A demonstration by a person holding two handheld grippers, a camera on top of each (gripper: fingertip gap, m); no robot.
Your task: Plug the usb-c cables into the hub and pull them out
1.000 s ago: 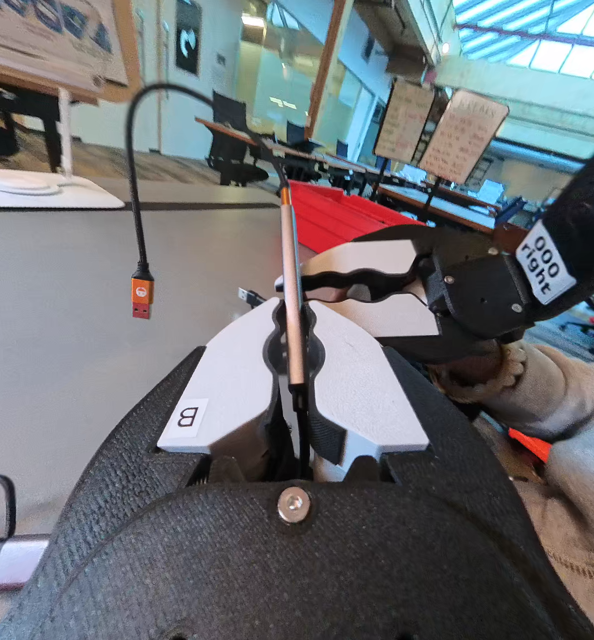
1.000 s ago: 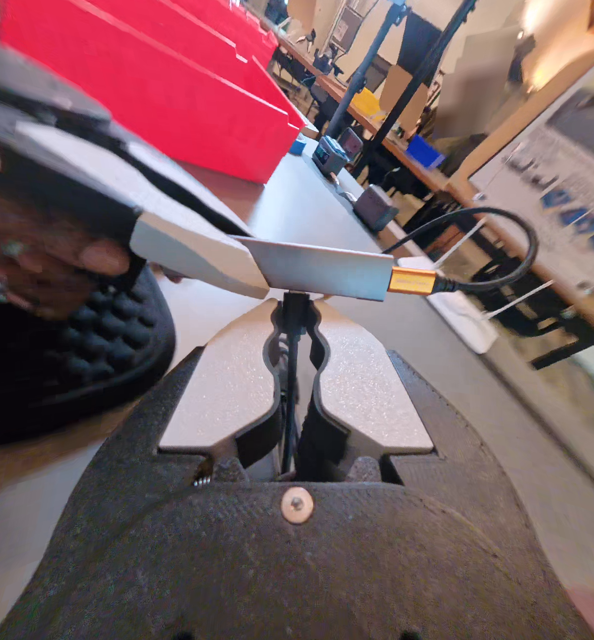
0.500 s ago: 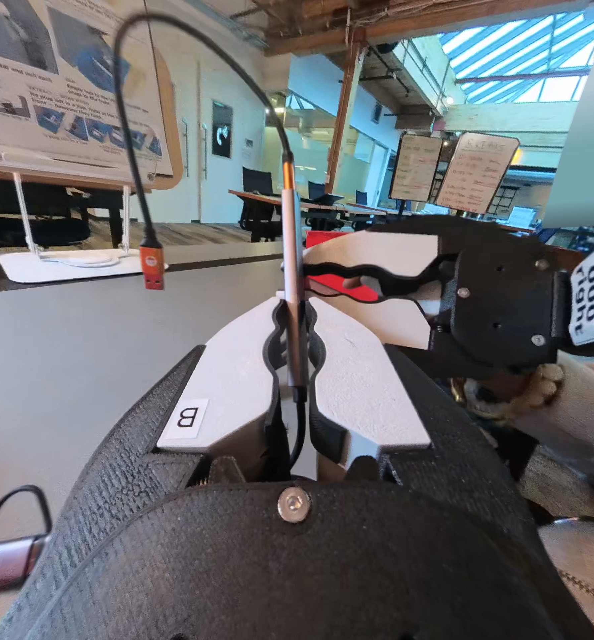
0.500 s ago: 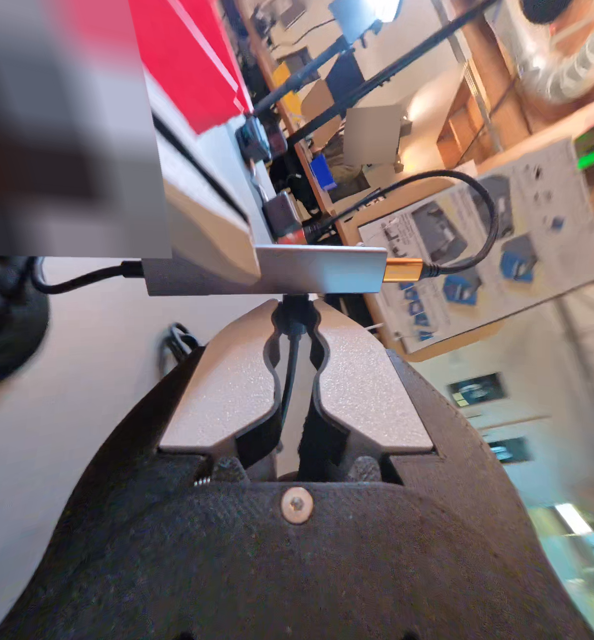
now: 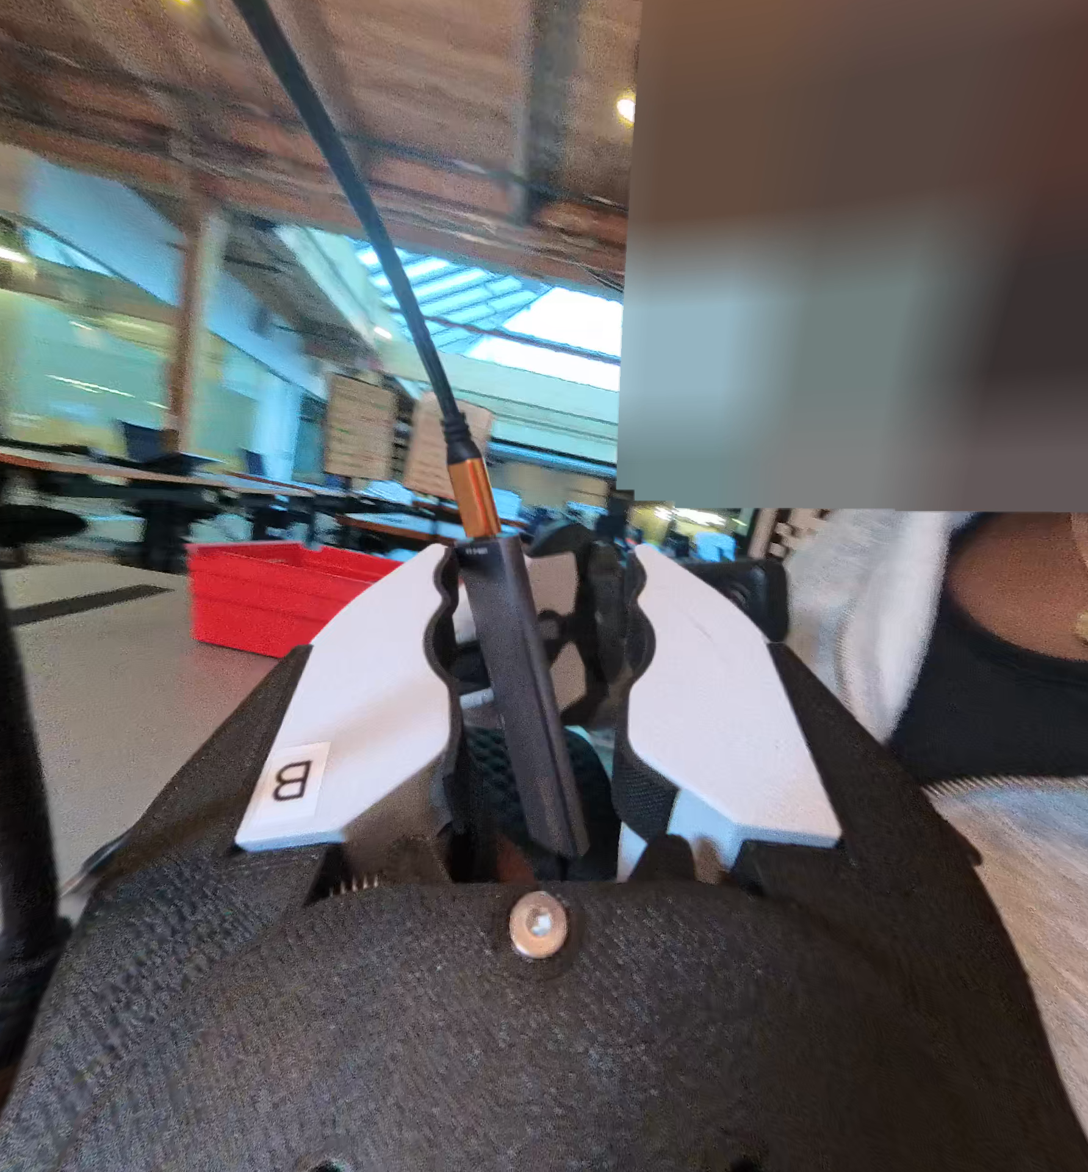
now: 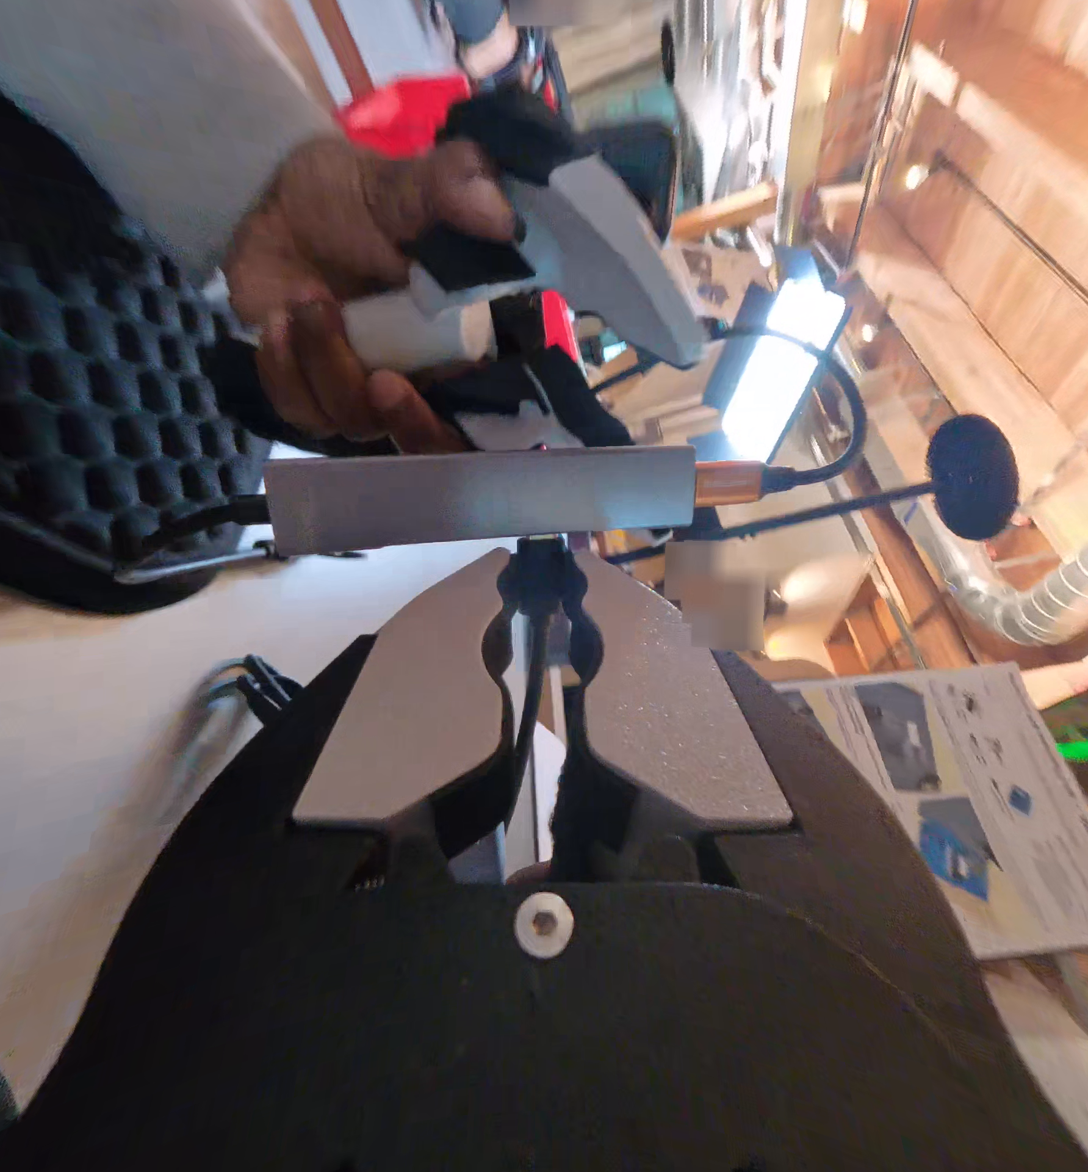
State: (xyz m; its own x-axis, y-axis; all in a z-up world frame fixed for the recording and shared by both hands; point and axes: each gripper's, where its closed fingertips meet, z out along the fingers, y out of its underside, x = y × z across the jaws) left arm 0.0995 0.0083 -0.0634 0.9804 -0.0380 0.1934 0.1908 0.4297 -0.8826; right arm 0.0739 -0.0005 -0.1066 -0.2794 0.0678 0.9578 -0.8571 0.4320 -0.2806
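The grey USB hub (image 5: 509,685) stands tilted between the jaws of my left gripper (image 5: 538,558), which are wide apart and do not clamp it. An orange plug (image 5: 474,494) with a black cable sits in the hub's far end. In the right wrist view the hub (image 6: 478,501) lies crosswise just past my right gripper (image 6: 538,564). That gripper is shut on a black USB-C plug (image 6: 538,552) that sits in the hub's side. The orange plug (image 6: 728,485) shows at the hub's right end. The left gripper (image 6: 611,266) is above, held by a hand.
A red bin (image 5: 262,596) stands on the grey table (image 5: 85,697). A black foam-lined case (image 6: 72,393) lies at the left. Another grey adapter with a black cable (image 6: 224,697) lies on the table. A poster board (image 6: 972,812) and a microphone (image 6: 972,485) are at the right. The person's torso (image 5: 1004,697) is close. The black foam-lined case (image 6: 72,393) is about 15 centimetres from my right fingertips.
My left gripper's jaws have opened and let go of the hub, which has tilted. My right gripper stays shut on the black plug. Both views have swung upward and rolled.
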